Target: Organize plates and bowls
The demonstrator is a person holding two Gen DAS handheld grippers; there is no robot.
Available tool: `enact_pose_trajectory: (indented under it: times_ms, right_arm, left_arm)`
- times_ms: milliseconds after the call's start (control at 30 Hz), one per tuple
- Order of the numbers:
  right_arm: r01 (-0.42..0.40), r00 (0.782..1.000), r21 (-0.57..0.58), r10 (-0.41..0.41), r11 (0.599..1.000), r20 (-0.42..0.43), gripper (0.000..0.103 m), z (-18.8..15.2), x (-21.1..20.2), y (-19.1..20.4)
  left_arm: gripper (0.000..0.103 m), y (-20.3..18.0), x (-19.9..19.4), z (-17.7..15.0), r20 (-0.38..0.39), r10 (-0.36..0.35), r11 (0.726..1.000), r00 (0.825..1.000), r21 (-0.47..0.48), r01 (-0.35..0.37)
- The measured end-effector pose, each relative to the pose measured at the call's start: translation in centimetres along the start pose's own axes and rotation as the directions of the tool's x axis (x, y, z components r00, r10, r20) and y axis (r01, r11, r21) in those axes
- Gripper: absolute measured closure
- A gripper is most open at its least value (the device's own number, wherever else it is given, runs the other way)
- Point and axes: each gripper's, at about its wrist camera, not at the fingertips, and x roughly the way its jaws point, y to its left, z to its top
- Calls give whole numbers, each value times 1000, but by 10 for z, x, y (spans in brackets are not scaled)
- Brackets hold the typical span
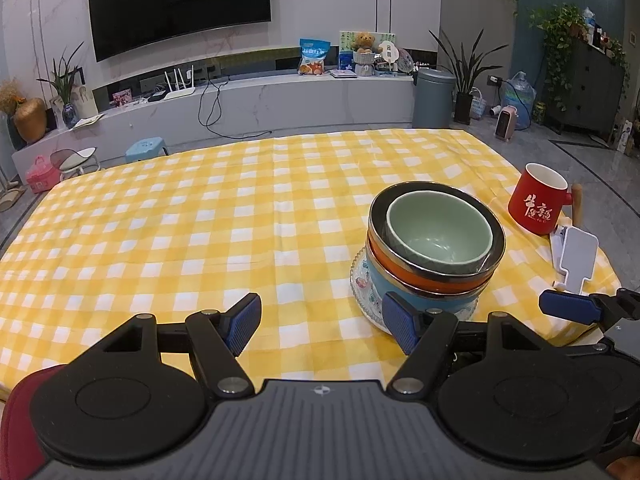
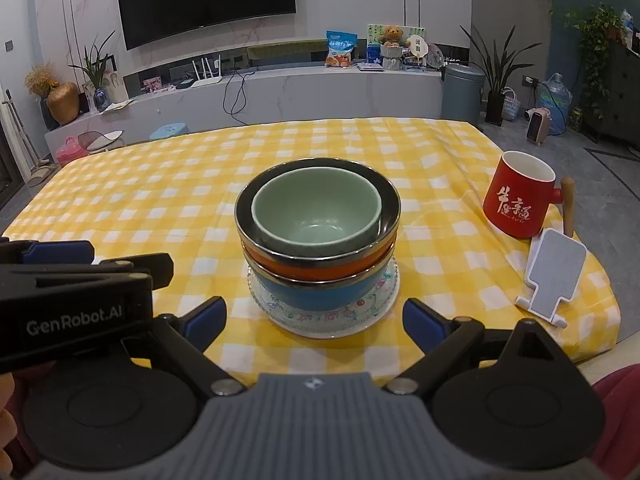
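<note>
A big table (image 2: 120, 184) with a yellow and white checked cloth fills most of both views. On it, near the front edge, sits one stack of dishes. At the bottom is a flat glass plate (image 2: 378, 306) with little flowers on its rim. On the plate stands a blue bowl (image 2: 320, 294). Inside that is an orange bowl (image 2: 320, 270) with a shiny metal rim. At the top, tucked in the orange one, is a pale green bowl (image 2: 316, 210), and it holds nothing.

The right gripper (image 2: 314, 320) is low over the cloth, just in front of the stack. Its two blue fingers are spread wide, one on each side of the plate, and they do not touch it.

The left gripper (image 1: 318, 322) is beside it, also spread wide and holding nothing. The stack is ahead of it and off to the right, close to its right finger.

A red mug (image 2: 518, 200) stands to the right, well apart from the stack. A small white phone stand (image 2: 550, 276) is near the mug.
</note>
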Motion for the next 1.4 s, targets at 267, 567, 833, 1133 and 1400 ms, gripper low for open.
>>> enact_pose_trajectory:
  times_ms: [267,567,833,1133,1400]
  right_arm:
    - [-3,1000,6,3,1000,3,10,-2,1,0]
    - [-6,1000,8,6,1000,0,10,-2,1,1]
    - [-5,1000,8,5,1000,1,10,-2,1,1]
    - [-6,1000,8,6,1000,-3,10,-2,1,1]
    - [-4,1000,8,4,1000,-9,10,-4,3,2]
  left_arm:
    - [22,0,0,0,-1,8,1000,1000,7,-8]
    - [22,0,0,0,-4,10,1000,1000,6,-10]
    - [22,0,1,0,-4,9,1000,1000,4,-9]
    - [22,1,1,0,-7,13,1000,1000,5,-13]
    - [22,1,2,-2,-23,8,1000,1000,-1,-8]
